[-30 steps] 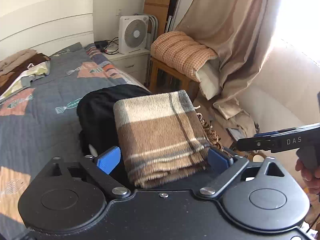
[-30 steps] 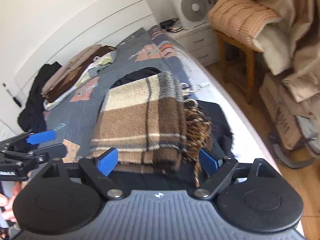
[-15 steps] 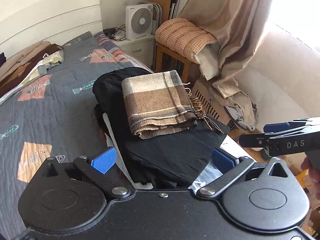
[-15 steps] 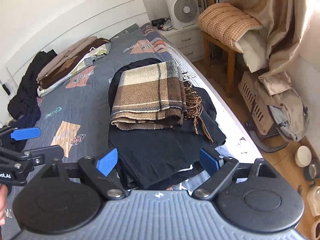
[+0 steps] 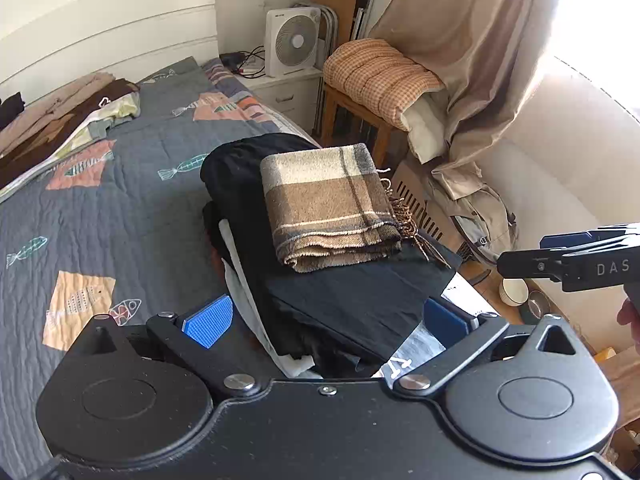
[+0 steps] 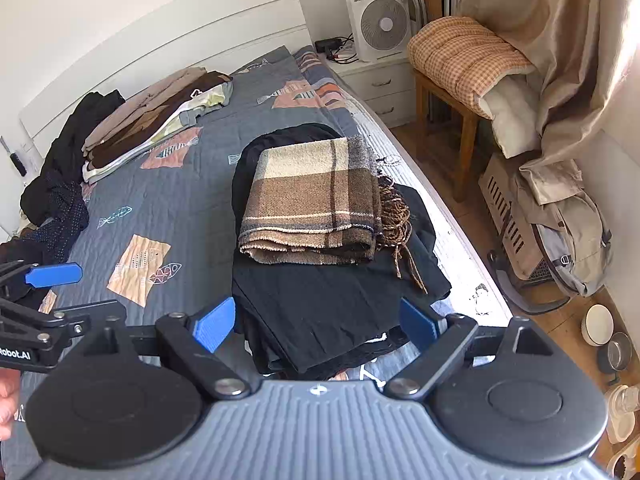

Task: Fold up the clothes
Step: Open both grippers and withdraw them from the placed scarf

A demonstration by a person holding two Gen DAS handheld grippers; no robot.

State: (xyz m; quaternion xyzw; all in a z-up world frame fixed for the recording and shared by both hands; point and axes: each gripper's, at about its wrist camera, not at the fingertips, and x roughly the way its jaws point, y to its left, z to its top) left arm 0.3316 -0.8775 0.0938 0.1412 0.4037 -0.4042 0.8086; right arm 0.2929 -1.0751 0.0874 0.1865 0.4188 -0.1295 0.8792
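Scarf (image 6: 312, 204) lies folded atop black clothes (image 6: 332, 312) on quilted bed (image 6: 160, 184).

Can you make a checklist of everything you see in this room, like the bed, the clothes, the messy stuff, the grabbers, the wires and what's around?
Surface: bed quilt, grey with fish patches.
Job's things: folded plaid scarf lying on a folded black pile.
Clutter: unfolded clothes heap by the headboard.
Grippers: left gripper open, empty; right gripper open, empty.
Cables: wires on the nightstand beside the fan.
Surroundings: cushioned chair, curtain, backpack, bowls on the floor.
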